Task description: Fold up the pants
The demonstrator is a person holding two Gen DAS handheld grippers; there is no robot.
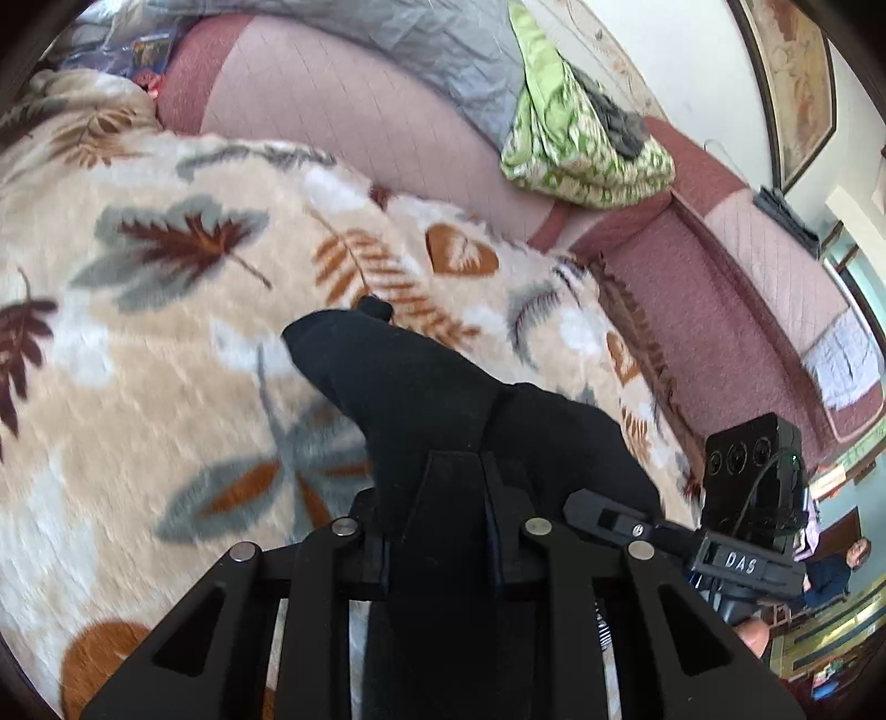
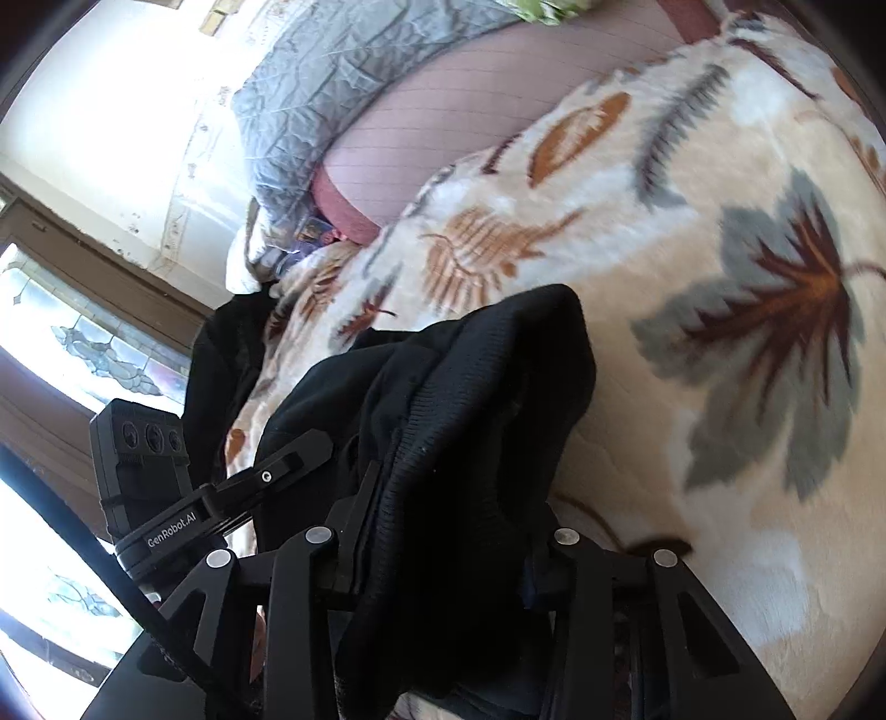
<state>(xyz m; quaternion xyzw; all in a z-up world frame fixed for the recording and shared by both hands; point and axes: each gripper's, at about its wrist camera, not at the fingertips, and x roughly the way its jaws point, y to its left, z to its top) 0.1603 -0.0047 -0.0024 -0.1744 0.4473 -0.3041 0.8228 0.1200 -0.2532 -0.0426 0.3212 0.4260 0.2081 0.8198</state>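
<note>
While both grippers clench black pants over a leaf-print blanket, the cloth hangs bunched between their fingers.

At lower centre of the left wrist view, the left gripper (image 1: 443, 471) has its fingers closed on a fold of the pants (image 1: 398, 382), which rise from the fingertips toward frame centre and end in a blunt corner above the blanket (image 1: 166, 332). At lower centre of the right wrist view, the right gripper (image 2: 437, 531) is clamped on a thick ribbed bunch of the pants (image 2: 470, 387); the cloth covers the fingers and drapes down past them, with more of it trailing toward the left edge. Beyond the blanket, a pink sofa back (image 1: 343, 105) crosses the upper frame, with a grey quilt (image 1: 443, 50) and a green cloth (image 1: 576, 144) lying on it at upper right.
</note>
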